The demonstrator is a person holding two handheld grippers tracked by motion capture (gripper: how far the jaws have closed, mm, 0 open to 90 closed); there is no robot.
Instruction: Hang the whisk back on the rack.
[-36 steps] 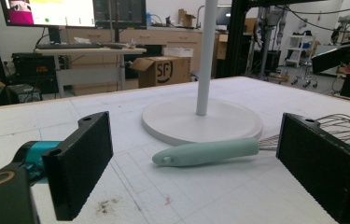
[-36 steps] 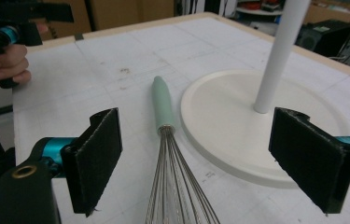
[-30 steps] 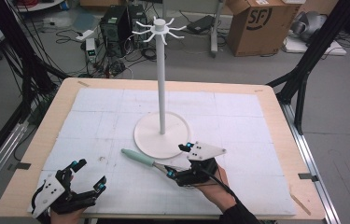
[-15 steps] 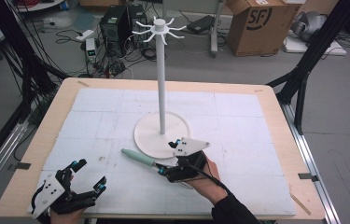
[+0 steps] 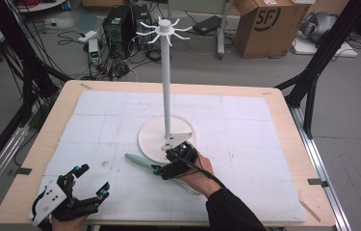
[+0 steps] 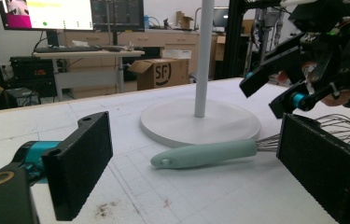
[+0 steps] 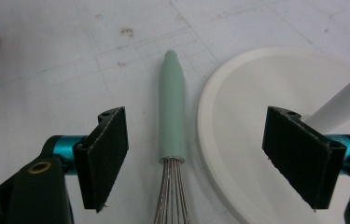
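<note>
Since earlier, our right gripper (image 7: 196,156) slid frame-left, jaws wide and empty, straddling the mint-handled wire whisk (image 7: 171,112) to grab it; left gripper (image 5: 90,180) open, idle.

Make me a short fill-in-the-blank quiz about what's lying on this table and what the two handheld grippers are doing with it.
1. The whisk has a pale ____ handle.
2. The whisk lies beside the round base of the white ____.
3. The right gripper has its jaws ____ on either side of the whisk.
4. The left gripper holds ____.

Missing words: green; stand; open; nothing
</note>
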